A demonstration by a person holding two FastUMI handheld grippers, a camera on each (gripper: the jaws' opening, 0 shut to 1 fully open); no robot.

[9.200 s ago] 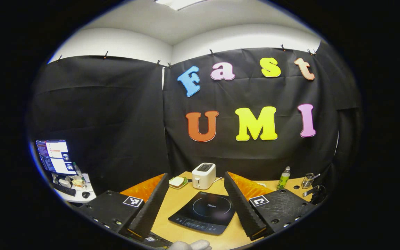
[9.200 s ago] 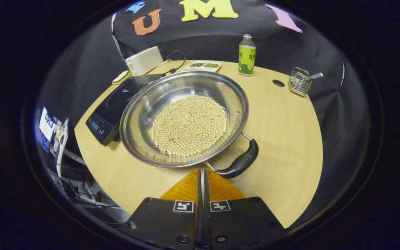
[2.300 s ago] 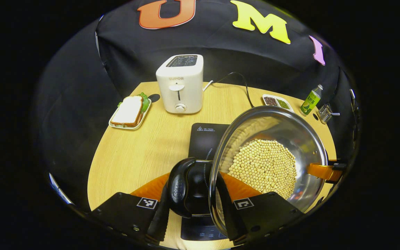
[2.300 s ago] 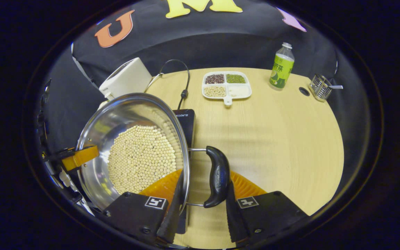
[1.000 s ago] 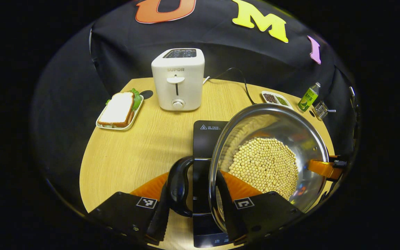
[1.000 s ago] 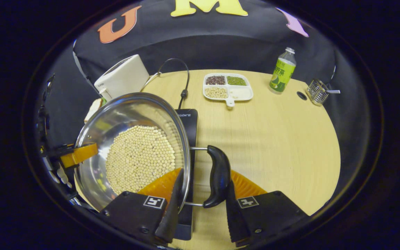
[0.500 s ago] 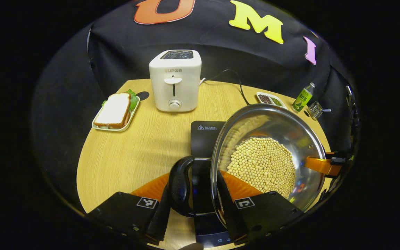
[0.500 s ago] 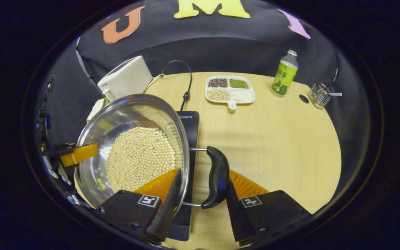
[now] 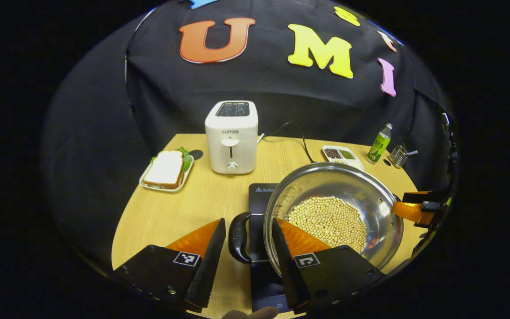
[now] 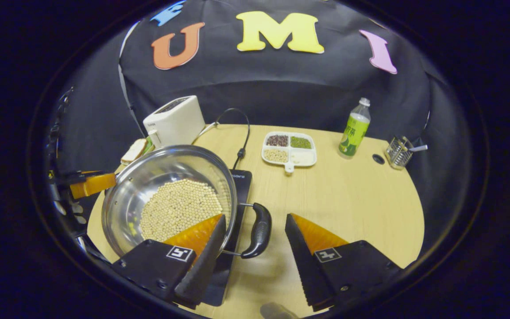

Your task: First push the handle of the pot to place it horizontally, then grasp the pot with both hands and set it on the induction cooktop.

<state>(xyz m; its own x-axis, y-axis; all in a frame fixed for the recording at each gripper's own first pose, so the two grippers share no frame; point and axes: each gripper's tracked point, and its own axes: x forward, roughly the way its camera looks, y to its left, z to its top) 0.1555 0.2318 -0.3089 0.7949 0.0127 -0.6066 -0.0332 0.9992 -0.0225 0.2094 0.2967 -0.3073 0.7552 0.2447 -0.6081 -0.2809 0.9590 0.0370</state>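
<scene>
The steel pot (image 9: 326, 177) holding pale beans (image 9: 328, 219) sits on the black induction cooktop (image 9: 259, 195). My left gripper (image 9: 248, 220) is open, with the pot's black left handle (image 9: 237, 237) loose between its spread fingers. In the right gripper view the pot (image 10: 162, 168) is at the left on the cooktop (image 10: 238, 190). My right gripper (image 10: 255, 216) is open around the black right handle (image 10: 257, 230), touching neither side. Across the pot, each view shows a finger of the other gripper: the right one (image 9: 412, 212), the left one (image 10: 89, 184).
A white toaster (image 9: 231, 135) stands behind the cooktop, its cord trailing right. A sandwich on a plate (image 9: 166, 168) lies at the far left. A divided tray of grains (image 10: 288, 150), a green bottle (image 10: 353, 127) and a wire holder (image 10: 399, 153) line the back right of the wooden table (image 10: 352, 199).
Both grippers have opened and let go of the pot's handles, then drawn back a little. The pot now rests on the cooktop.
</scene>
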